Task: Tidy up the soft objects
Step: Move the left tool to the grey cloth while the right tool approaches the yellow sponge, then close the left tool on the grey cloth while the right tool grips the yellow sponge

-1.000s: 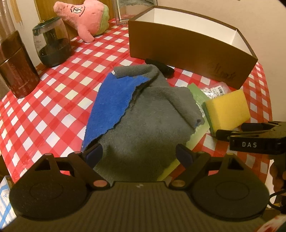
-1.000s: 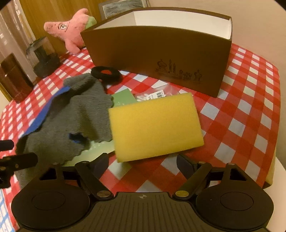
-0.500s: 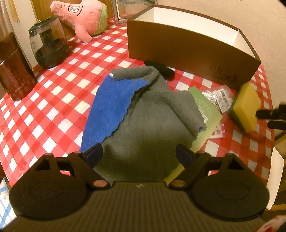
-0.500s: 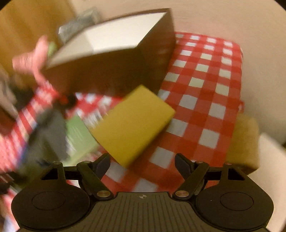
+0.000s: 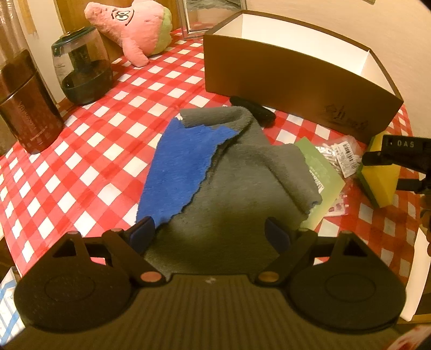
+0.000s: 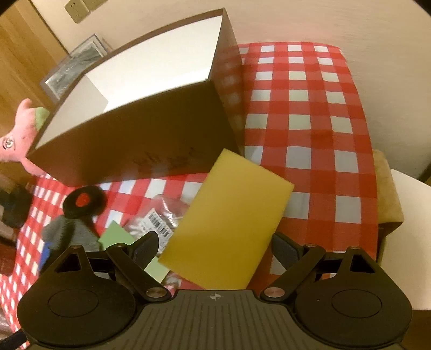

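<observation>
Nearest the brown box [image 6: 150,129]: right gripper [image 6: 218,247], jaws opening, yellow sponge [image 6: 226,223] between them, just before box's corner; left gripper [image 5: 210,231], jaws wide apart, above grey-blue cloth [image 5: 215,172]; beyond box, pink plush [image 5: 134,24].

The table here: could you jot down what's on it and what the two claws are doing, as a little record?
table: red checked cloth
box: brown, open top, nothing visible inside
cloths: grey towel over blue cloth
sponge: yellow sponge, between right claw jaws, which are opening
left claw: open, over the towel
toy: pink plush, far corner
</observation>
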